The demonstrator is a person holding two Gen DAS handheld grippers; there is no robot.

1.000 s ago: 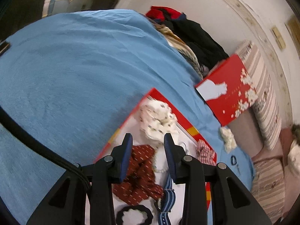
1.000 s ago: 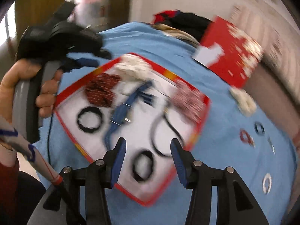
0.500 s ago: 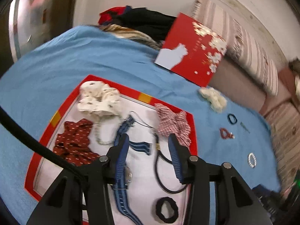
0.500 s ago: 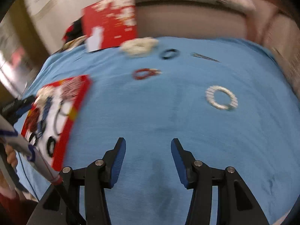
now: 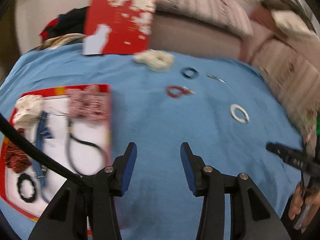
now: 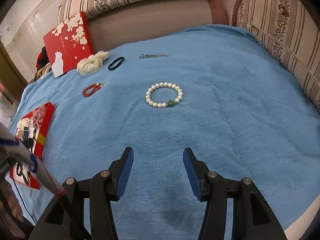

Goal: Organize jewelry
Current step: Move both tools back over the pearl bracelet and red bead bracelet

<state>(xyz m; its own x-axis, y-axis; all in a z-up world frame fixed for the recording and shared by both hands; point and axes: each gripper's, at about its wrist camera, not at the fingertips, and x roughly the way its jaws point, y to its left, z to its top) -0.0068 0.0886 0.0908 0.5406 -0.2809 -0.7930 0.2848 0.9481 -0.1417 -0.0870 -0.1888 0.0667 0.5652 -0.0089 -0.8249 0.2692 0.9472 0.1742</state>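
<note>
A: On the blue cloth (image 6: 220, 70) that covers the surface, what lies loose?

B: A white pearl bracelet with one green bead (image 6: 164, 95) sits near the middle, ahead of the right gripper (image 6: 158, 172). Further off lie a red bead bracelet (image 6: 91, 89), a dark elastic hair tie (image 6: 116, 63), a fluffy cream scrunchie (image 6: 92, 63) and a thin silver hair clip (image 6: 154, 55). All are apart from one another, though the scrunchie and hair tie lie close.

A: And the box?

B: The shallow red-rimmed tray with a white floor (image 5: 94, 138) is at the left of the cloth. It holds a red-and-white checked scrunchie (image 5: 88, 105), a cream spotted scrunchie (image 5: 28, 107), a dark red dotted scrunchie (image 5: 15, 157), a blue strap (image 5: 41, 140), a black cord (image 5: 86, 146) and a black hair tie (image 5: 26, 186). The left view is blurred, so fine detail escapes me. A red lid with white blossoms (image 6: 68, 42) leans against the beige sofa (image 6: 150, 24) at the far edge.

A: The tongs?

B: The left gripper (image 5: 158, 166) has its jaws apart with only cloth between them; they have just been opening. The right gripper's jaws stand apart too, nothing between them, the pearl bracelet well ahead of the tips. A hand (image 5: 304, 202) shows at the right edge of the left view, wrapped round a dark handle
</note>
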